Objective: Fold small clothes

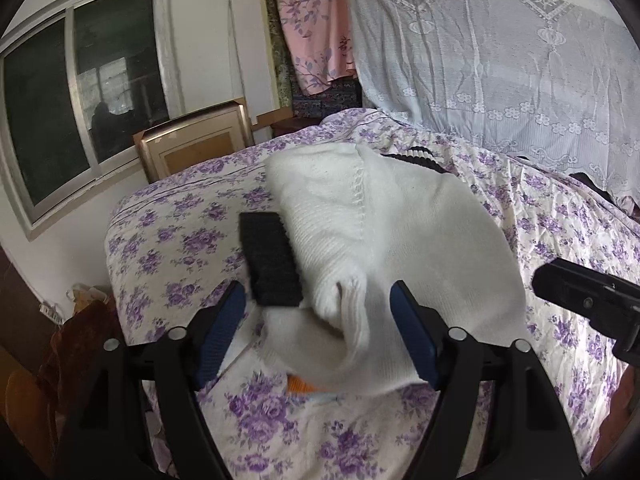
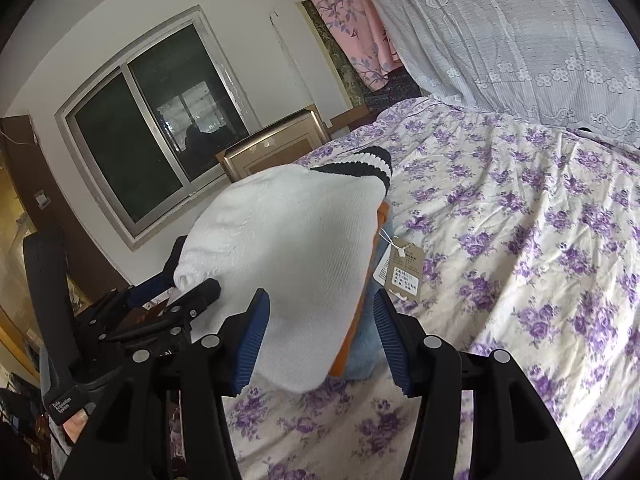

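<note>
A white knit garment (image 1: 400,240) with black cuffs (image 1: 272,256) lies folded on the floral bed; it also shows in the right wrist view (image 2: 288,264), with a black-and-white striped hem (image 2: 360,164) at its far end. It rests on an orange and a light blue garment (image 2: 362,344), with a paper tag (image 2: 402,272) beside them. My left gripper (image 1: 320,332) is open, its jaws on either side of the garment's near fold. My right gripper (image 2: 320,340) is open around the garment's near edge. The right gripper (image 1: 592,300) shows at the right of the left view, the left gripper (image 2: 160,320) at the left of the right view.
The bed has a white sheet with purple flowers (image 2: 520,240). A lace curtain (image 1: 500,60) hangs behind it. A window (image 1: 80,100) and a gold-framed board (image 1: 196,144) stand at the far left. Brown clutter (image 1: 60,360) lies beside the bed.
</note>
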{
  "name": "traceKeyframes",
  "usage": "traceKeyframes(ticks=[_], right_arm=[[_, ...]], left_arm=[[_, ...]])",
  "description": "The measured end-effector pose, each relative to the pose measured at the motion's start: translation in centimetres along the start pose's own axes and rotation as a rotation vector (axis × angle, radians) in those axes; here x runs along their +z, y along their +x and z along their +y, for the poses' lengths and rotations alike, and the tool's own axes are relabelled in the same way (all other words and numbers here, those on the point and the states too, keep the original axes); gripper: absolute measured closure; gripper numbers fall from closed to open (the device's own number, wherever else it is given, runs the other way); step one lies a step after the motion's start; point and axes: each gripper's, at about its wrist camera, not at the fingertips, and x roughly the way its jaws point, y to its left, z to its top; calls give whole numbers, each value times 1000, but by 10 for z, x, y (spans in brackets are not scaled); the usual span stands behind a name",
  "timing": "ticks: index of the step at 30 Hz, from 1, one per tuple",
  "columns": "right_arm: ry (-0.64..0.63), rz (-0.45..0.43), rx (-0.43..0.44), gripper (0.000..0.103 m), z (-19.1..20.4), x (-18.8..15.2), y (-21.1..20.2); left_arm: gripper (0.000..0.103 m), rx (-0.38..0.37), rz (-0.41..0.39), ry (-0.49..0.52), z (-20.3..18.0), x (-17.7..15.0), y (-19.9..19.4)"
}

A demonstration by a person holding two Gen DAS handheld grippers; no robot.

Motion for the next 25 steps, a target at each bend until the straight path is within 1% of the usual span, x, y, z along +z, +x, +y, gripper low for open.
traceKeyframes(ticks=[1, 3, 4, 5, 6, 8, 10, 12, 22, 25], right_arm=[[-3, -5, -4, 46, 2, -3, -6], [-18, -10, -4, 40, 6, -8, -14], [-30, -11, -8, 39, 9, -10, -17], [-39, -12, -12, 39, 10, -11, -20], [-46, -13, -15, 39, 12, -12, -23], [-62, -16, -19, 39, 16, -13, -28], [-70, -19, -24, 39, 19, -12, -32], [-73, -23, -22, 39, 21, -12, -35], [-69, -37, -34, 37, 21, -8, -45], [-69, -35, -39, 36, 21, -8, -45]], left_arm=[[16, 6, -3, -9, 0, -2, -5], [9, 6, -27, -19, -3, -7, -20], [8, 2, -39, -12, -5, -9, -25], [8, -3, -48, 9, -8, -10, -30], [8, 7, -51, 31, -12, -12, -35], [8, 28, -59, 53, -21, -13, -42], [8, 24, -61, 64, -28, -12, -48], [8, 5, -58, 49, -29, -11, -53], [7, 18, -48, -42, -15, -3, -54], [7, 16, -44, -52, -12, -2, -52]])
